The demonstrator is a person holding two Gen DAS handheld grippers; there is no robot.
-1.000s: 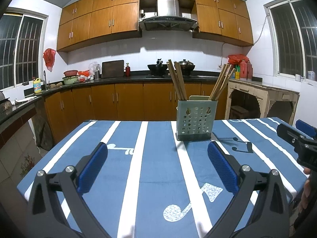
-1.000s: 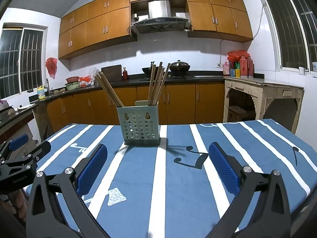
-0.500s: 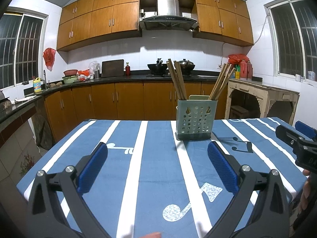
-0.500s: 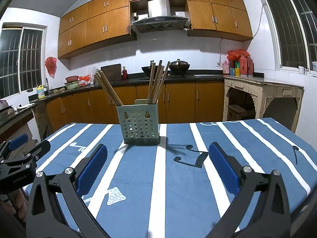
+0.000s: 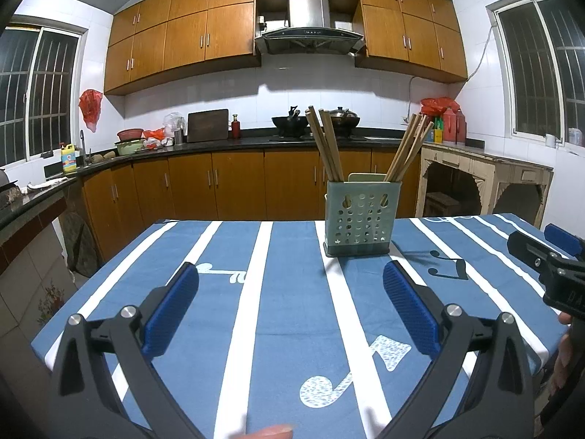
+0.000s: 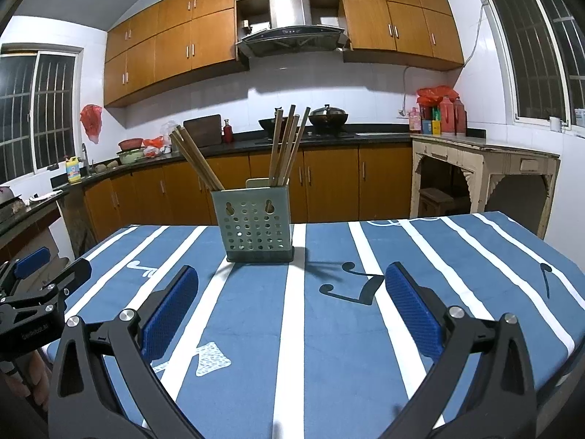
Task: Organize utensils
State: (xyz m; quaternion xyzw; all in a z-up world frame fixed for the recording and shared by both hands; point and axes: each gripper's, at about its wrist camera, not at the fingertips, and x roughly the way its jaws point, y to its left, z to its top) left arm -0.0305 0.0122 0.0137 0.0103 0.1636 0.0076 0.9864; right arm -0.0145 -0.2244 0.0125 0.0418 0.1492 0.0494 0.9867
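Nothing much has shifted over the last second: both grippers hover where they were, and the holder has only crept a touch lower in each view. Left gripper (image 5: 290, 285) hangs above the near part of the table with its jaws spread wide and nothing between the blue pads (image 5: 172, 311). Right gripper (image 6: 291, 285) is likewise wide apart and empty over the cloth (image 6: 329, 329), which is blue with white stripes and music-note prints. Each tool shows at the edge of the other's view, the right one at the far right of the left view, the left one at the far left of the right view, well apart from one another. Beyond the fingertips, toward the far side of the table, stands the holder (image 5: 360, 219), a pale green perforated box, upright on the cloth and well clear of both tools. Two bunches of wooden chopsticks (image 5: 325, 146) stick out of it, one leaning left and one leaning right, in separate sides of the box. Behind the table runs a dark counter (image 6: 329, 137) over orange cabinets, with woks (image 6: 327, 115) under the hood (image 5: 309, 33).
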